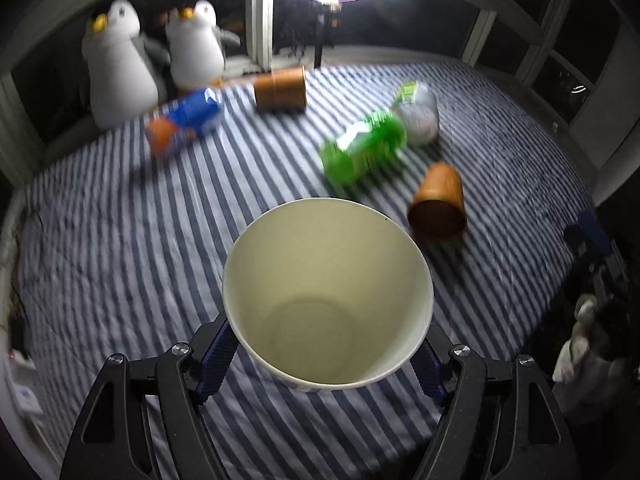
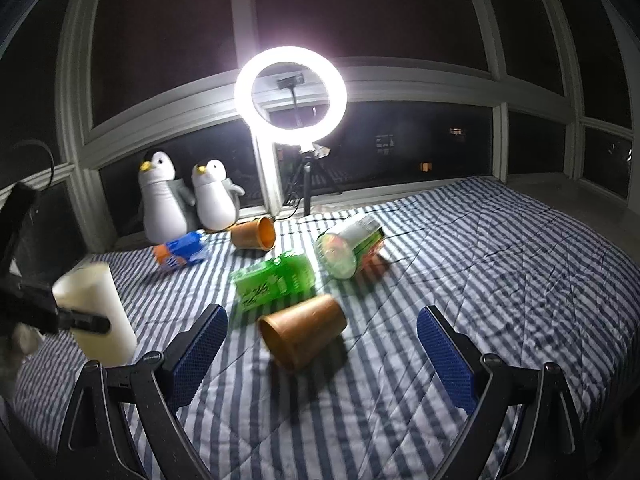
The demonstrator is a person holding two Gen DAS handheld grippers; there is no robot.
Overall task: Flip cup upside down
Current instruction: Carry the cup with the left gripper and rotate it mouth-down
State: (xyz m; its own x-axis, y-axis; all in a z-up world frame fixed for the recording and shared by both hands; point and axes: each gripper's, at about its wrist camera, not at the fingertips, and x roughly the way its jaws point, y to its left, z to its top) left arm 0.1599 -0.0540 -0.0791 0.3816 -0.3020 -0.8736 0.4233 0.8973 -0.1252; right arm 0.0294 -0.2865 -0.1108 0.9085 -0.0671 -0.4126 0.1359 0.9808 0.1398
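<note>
My left gripper (image 1: 326, 356) is shut on a white paper cup (image 1: 328, 292), held above the striped bed with its open mouth facing the camera. The right wrist view shows this cup (image 2: 96, 316) at the far left, tilted, with the left gripper (image 2: 60, 316) clamped on it. My right gripper (image 2: 322, 332) is open and empty above the bed. A brown paper cup (image 2: 302, 330) lies on its side between and just beyond the right fingertips; it also shows in the left wrist view (image 1: 438, 208).
On the striped bedspread (image 2: 480, 280) lie a second brown cup (image 2: 254, 234), a green packet (image 2: 274, 280), a clear cup with a green label (image 2: 348, 252) and a blue-orange packet (image 2: 182, 254). Two plush penguins (image 2: 188, 200) and a ring light (image 2: 290, 100) stand at the window.
</note>
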